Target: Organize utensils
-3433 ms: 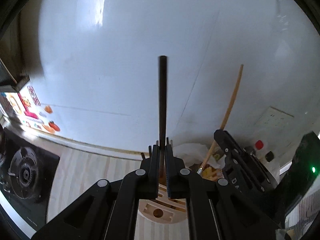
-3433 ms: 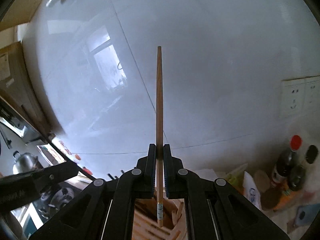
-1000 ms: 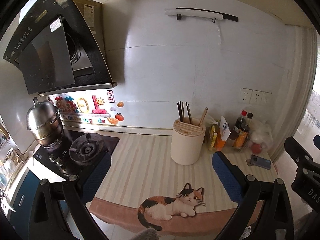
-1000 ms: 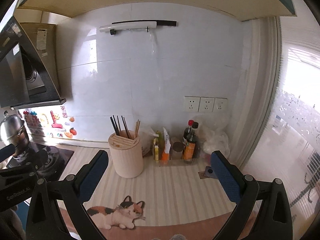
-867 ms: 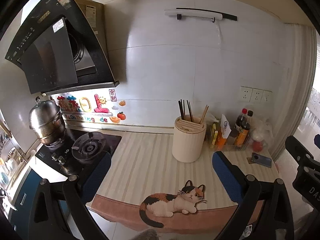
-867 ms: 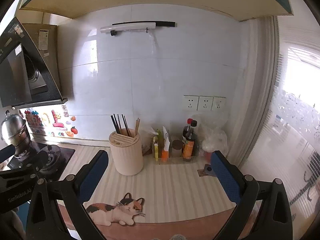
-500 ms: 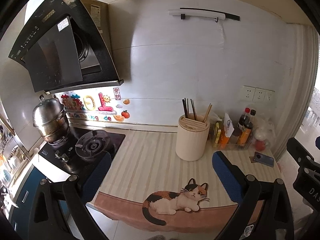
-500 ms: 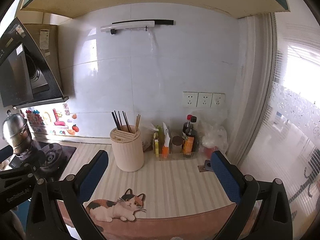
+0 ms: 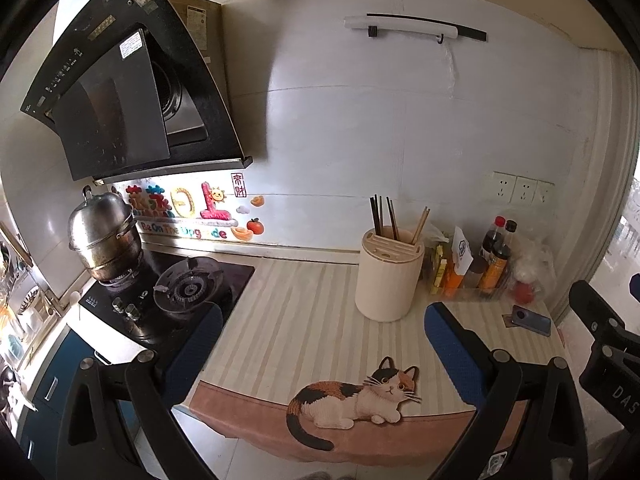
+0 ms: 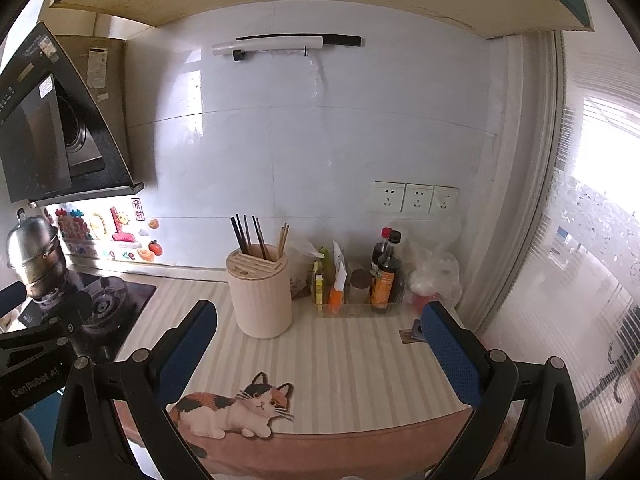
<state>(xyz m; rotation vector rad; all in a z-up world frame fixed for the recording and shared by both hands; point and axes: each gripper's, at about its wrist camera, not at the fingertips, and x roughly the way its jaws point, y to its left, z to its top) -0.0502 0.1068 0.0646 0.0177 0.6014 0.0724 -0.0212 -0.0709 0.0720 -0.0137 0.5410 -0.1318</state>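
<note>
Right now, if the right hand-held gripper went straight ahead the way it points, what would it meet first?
The right hand-held gripper, open and empty, aims over the striped counter mat toward the white tiled wall. The cream cylindrical utensil holder sits slightly left of that line, so probably the wall; depth is unclear.

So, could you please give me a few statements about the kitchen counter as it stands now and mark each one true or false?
1. The cream cylindrical utensil holder stands upright on the striped counter mat. True.
2. The dark chopsticks lie flat on the mat. False: they stand in the holder, beside the light wooden chopsticks.
3. The left gripper grips a chopstick. False: its jaws are wide open and empty.
4. The right gripper is open. True.
5. The steel steamer pot sits on the stove. True.
</note>
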